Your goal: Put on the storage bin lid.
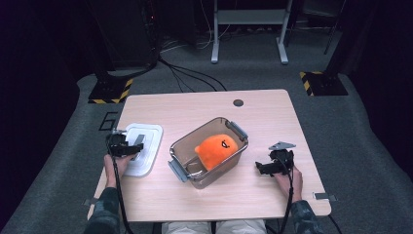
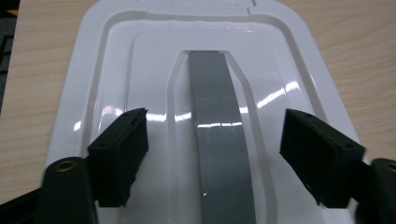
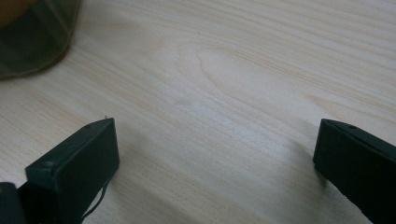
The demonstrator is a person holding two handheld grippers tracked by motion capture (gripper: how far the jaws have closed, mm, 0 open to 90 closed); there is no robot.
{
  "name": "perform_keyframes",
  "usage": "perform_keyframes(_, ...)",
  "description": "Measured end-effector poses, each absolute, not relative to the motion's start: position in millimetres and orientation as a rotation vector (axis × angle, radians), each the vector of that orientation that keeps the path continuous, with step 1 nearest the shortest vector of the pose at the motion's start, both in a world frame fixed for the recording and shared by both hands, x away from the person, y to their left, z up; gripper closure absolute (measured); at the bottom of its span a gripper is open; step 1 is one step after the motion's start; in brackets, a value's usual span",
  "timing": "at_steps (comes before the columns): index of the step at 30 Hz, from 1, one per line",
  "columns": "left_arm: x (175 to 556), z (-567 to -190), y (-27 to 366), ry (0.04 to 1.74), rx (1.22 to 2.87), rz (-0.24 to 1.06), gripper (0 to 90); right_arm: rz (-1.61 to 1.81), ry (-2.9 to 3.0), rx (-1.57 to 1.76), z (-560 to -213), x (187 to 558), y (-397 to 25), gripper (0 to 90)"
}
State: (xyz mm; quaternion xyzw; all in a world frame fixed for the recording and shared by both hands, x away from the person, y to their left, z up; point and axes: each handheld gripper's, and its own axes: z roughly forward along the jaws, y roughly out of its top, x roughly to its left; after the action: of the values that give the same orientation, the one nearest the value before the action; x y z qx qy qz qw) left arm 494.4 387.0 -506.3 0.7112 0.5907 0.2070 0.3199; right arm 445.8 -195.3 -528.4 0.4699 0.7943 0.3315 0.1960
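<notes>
A clear plastic box [image 1: 181, 149] with grey latches stands in the middle of the table, and an orange plush toy [image 1: 216, 149] lies inside it. Its white lid [image 1: 147, 142] with a grey handle strip [image 2: 219, 135] lies flat at the left. My left gripper [image 1: 127, 148] hovers open just over the lid, its jaws on either side of the handle strip. My right gripper [image 1: 264, 167] is open low over bare wood to the right of the box, with nothing between its fingers; a corner of the box [image 3: 32, 37] shows at that view's top left.
The light wooden table [image 1: 204, 105] has a round grommet hole [image 1: 238, 103] near its far edge. Beyond it are grey carpet, black cables and a white desk frame [image 1: 248, 29]. Bare wood lies in front of and behind the box.
</notes>
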Motion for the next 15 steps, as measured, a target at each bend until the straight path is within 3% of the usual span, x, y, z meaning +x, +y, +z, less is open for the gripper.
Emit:
perform_keyframes(7, 495.6, -505.7, 375.9, 1.543, 1.955, 0.682, 47.4, 0.929, 2.225, 1.316, -528.4, 445.8, -195.3, 0.0)
perform_keyframes(10, 495.6, -506.4, 374.7, 1.548, 1.939, 0.651, 59.7, 0.929, 2.225, 1.317, -528.4, 445.8, -195.2, 0.0)
perform_keyframes(15, 496.5, -507.0, 375.1, 1.557, 1.915, 0.63, 64.9, 0.929, 2.224, 1.318, -528.4, 445.7, -195.2, 0.0)
